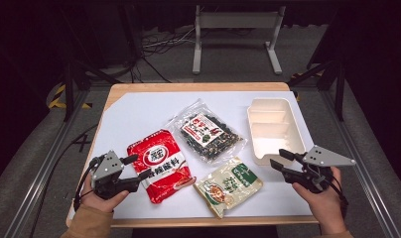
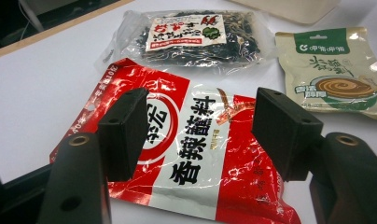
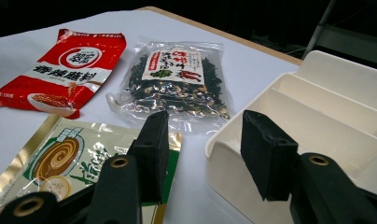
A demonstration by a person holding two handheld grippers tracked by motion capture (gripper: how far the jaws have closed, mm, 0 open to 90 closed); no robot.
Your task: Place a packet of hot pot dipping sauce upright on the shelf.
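Left gripper (image 1: 137, 166) lower left of high view — jaws spread, nothing between, tips at near-left edge of red sauce packet (image 1: 160, 164). Packet's long axis runs up-left to lower-right, directly ahead of jaws. Right gripper (image 1: 282, 158) lower right — jaws spread, empty, beside white tray (image 1: 258, 119); left clearly nearer packet.

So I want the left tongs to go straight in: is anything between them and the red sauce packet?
Nothing visible. The left tongs stand open just above the red sauce packet, with only bare white table cover between. The clear bag of dried greens and the beige-green pouch lie beyond and beside it, apart.
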